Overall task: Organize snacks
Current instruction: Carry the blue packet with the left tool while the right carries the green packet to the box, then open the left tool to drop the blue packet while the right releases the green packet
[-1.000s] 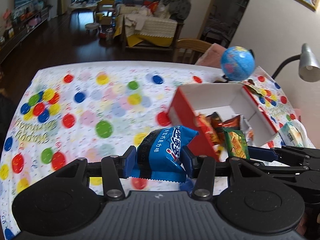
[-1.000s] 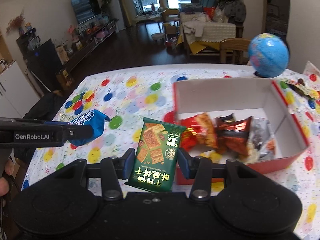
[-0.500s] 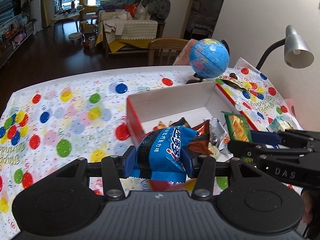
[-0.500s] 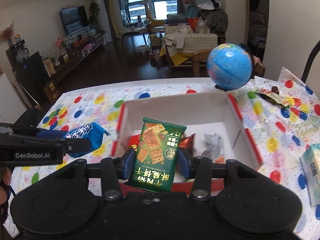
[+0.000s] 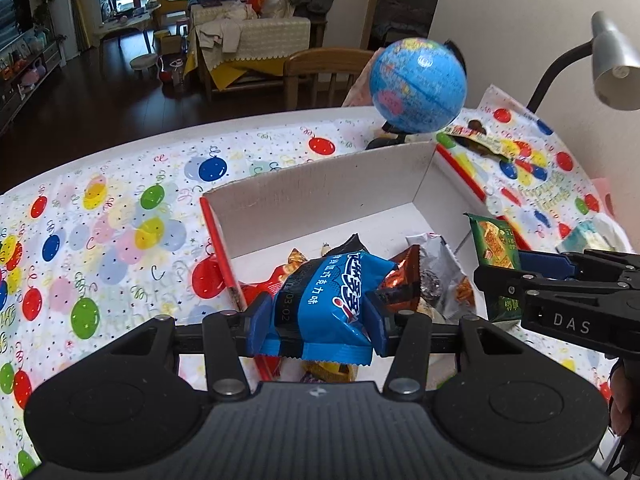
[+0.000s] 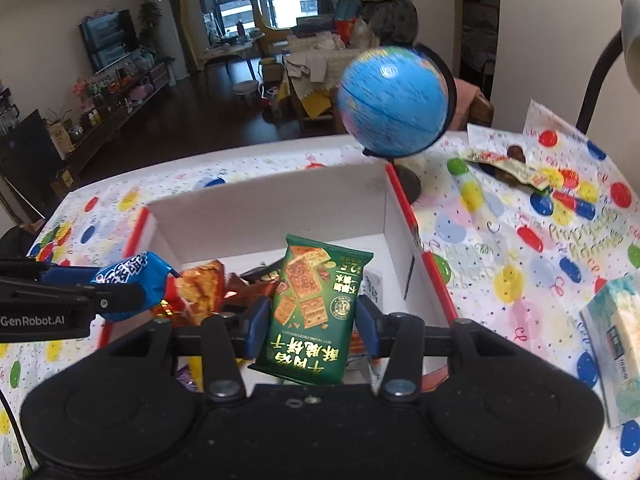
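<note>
My left gripper (image 5: 318,322) is shut on a blue snack packet (image 5: 326,304), held above the near part of the red and white box (image 5: 320,192). Over the same box my right gripper (image 6: 310,322) is shut on a green cracker packet (image 6: 314,308). Several snack packets (image 5: 404,280) lie on the box floor beneath both. The right gripper also shows at the right of the left wrist view with the green packet (image 5: 494,248). In the right wrist view the blue packet (image 6: 132,276) hangs at the left, over the box's left wall.
A blue globe (image 6: 394,100) on a black stand sits just behind the box. A wrapper (image 6: 504,164) lies on the balloon-print tablecloth (image 5: 112,232) at the far right, a tissue pack (image 6: 616,336) at the near right, and a grey desk lamp (image 5: 612,64) near the wall.
Both grippers have moved with their packets from beside the box to over it, the box now sitting centred and closer in both views. The grips on the packets are unchanged.
</note>
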Available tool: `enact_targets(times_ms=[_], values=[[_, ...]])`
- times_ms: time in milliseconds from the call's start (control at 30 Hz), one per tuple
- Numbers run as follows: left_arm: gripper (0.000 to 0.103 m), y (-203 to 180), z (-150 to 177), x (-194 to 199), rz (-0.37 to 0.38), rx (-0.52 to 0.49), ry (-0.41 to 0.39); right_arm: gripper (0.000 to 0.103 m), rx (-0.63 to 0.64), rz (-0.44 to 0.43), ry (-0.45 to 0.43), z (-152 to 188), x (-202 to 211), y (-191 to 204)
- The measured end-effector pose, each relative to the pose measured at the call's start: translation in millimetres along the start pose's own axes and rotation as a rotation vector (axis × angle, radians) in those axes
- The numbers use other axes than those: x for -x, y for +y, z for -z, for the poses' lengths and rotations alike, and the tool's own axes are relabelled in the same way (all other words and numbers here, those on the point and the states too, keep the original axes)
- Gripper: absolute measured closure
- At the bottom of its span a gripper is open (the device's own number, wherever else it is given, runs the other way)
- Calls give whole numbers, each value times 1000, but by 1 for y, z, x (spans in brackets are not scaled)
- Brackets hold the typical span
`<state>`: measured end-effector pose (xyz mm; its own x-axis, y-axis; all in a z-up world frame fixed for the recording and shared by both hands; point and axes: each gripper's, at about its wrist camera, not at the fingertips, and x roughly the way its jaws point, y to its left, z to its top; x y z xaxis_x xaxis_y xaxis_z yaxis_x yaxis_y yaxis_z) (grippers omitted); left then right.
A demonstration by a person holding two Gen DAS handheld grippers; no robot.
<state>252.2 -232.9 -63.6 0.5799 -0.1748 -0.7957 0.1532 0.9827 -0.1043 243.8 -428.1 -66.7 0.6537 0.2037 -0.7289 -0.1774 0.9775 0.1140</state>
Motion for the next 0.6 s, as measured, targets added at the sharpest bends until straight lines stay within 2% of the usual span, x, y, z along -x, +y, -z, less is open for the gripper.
enact_targets(times_ms=[267,600], values=[[55,-9,-10,-33,-38,-29,30,58,-9,5,55,0,-34,-11],[54,-15,-19,-68,-58,-59,80,58,25,-13,102,-2,-54,-6]])
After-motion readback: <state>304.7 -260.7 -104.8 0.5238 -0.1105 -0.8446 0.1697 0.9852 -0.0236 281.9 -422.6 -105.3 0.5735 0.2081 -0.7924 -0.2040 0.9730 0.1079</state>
